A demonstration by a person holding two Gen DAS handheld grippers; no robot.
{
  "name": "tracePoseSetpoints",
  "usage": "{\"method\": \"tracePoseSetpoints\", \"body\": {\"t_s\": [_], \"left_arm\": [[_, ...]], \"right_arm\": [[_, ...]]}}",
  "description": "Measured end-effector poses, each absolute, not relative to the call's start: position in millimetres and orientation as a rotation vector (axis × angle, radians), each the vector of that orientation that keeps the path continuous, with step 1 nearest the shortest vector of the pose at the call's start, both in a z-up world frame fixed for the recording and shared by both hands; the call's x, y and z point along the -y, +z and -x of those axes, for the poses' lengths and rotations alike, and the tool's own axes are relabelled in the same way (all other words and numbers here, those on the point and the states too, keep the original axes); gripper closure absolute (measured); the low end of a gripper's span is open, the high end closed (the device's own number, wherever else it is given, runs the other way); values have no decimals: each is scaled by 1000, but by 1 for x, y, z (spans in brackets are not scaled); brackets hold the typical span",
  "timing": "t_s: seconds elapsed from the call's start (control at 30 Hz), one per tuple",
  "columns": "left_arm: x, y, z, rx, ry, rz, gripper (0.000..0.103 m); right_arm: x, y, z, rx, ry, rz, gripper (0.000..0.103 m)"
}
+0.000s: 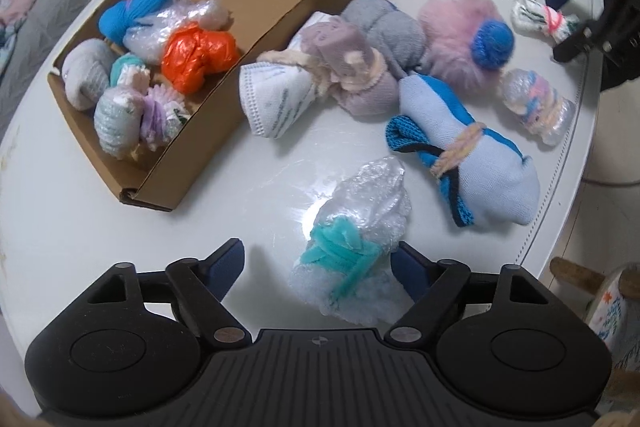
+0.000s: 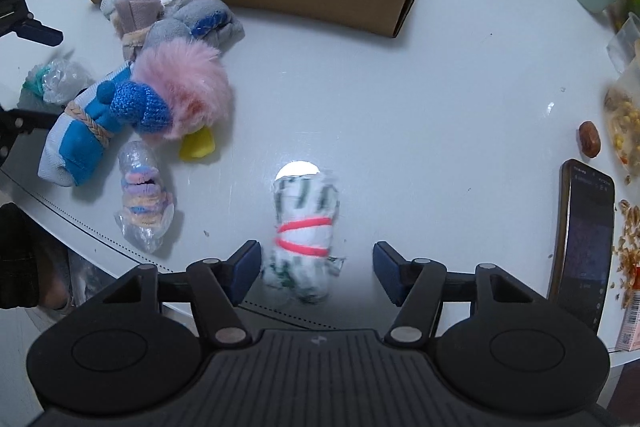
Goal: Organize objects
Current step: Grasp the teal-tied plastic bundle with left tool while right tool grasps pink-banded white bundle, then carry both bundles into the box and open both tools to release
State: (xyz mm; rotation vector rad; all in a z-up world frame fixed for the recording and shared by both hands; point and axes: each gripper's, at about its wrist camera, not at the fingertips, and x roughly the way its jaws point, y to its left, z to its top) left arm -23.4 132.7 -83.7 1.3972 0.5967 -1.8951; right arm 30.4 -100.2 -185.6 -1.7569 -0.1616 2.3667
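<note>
Between the left gripper's [image 1: 320,265] open jaws: bubble-wrap bundle tied with teal yarn [image 1: 352,255], resting on the white table [image 1: 72,187], touching the right-hand pad, a gap at the other. Ahead and leftward: cardboard box [image 1: 192,155], part filled with bundles. Ahead: blue sock bundle [image 1: 464,163], pink pom-pom [image 1: 460,27].

Between the right gripper's [image 2: 316,267] half-open jaws: white roll banded in pink [image 2: 306,239], just beside the left-hand pad, a gap at the other; nothing gripped yet.

Handling, judged: centre each bundle, close on the banded middle, press gently on the bubble wrap, lift straight, then carry to the box.
</note>
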Motion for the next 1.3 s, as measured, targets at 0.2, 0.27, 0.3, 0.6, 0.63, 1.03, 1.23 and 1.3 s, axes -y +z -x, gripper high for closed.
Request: {"method": "tracePoseSetpoints", "body": {"t_s": [0.2,0.27,0.3,0.6,0.63,1.03,1.23,1.3], "left_arm": [[-129,-81,21,-679,-1913,-1357,58],[-130,-80,23,-669,-1913,-1365,59],[-130,-79,24,-671,-1914,-1367,59],[-129,-66,20,-758,-1908,-1376,60],[-128,-63,18,-765,-1907,-1366,60],[-85,10,17,-821,-1839,-995,60],[-40,37,38,-840,-1775,-848,59],[-19,35,50,-846,-1768,-830,59]], "right_arm": [[94,-186,-21,146,2376,1745,59],[92,-186,-18,146,2380,1741,66],[90,-185,-16,143,2381,1737,72],[76,-180,-4,122,2412,1705,76],[74,-178,-3,111,2422,1696,76],[105,-127,-47,-5,2633,1451,76],[103,-82,-16,55,2751,1299,76],[101,-71,8,91,2782,1265,76]]}}
